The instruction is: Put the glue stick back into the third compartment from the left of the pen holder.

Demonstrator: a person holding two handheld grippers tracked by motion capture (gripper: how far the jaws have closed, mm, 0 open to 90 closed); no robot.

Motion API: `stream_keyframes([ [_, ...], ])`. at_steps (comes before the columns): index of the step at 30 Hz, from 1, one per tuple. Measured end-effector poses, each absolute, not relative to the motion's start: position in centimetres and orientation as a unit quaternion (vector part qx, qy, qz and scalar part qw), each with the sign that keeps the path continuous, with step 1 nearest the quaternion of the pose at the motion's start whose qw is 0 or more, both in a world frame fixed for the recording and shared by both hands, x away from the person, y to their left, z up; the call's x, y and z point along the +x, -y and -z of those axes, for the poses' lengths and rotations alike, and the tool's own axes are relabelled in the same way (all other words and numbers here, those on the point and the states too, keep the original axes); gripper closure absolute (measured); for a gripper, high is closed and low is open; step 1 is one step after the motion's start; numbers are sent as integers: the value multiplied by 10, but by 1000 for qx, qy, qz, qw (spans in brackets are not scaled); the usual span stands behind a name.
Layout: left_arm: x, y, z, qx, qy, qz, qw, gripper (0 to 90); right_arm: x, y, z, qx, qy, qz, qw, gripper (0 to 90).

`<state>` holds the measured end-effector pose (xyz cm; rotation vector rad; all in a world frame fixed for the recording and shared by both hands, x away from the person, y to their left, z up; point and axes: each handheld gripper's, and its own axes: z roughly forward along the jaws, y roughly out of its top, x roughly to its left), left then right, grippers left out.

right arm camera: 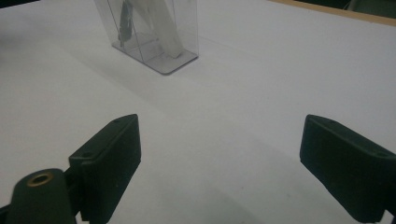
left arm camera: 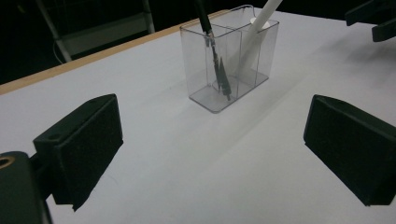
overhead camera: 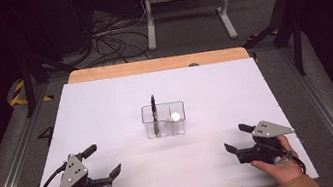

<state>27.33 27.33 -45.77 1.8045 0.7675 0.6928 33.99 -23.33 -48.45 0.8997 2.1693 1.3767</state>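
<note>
A clear plastic holder with two compartments stands in the middle of the white table. A black pen leans in its left compartment and a white pen in its right one. My left gripper rests at the near left, open, with nothing between its jaws. At the near right my right gripper is open and empty too. The left gripper view has the holder ahead with the black pen and white pen. In the right gripper view the holder stands far ahead.
A wooden strip edges the table's far side. Beyond it stand a white metal frame and loose cables on the floor. The other gripper's jaws show at the top right of the left gripper view.
</note>
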Motion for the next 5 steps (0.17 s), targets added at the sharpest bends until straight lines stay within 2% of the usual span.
stream_keyframes([
  [5,274,-273,459,747,-320,-283,509,52,341,234,484,324,-779,-496,208,130],
])
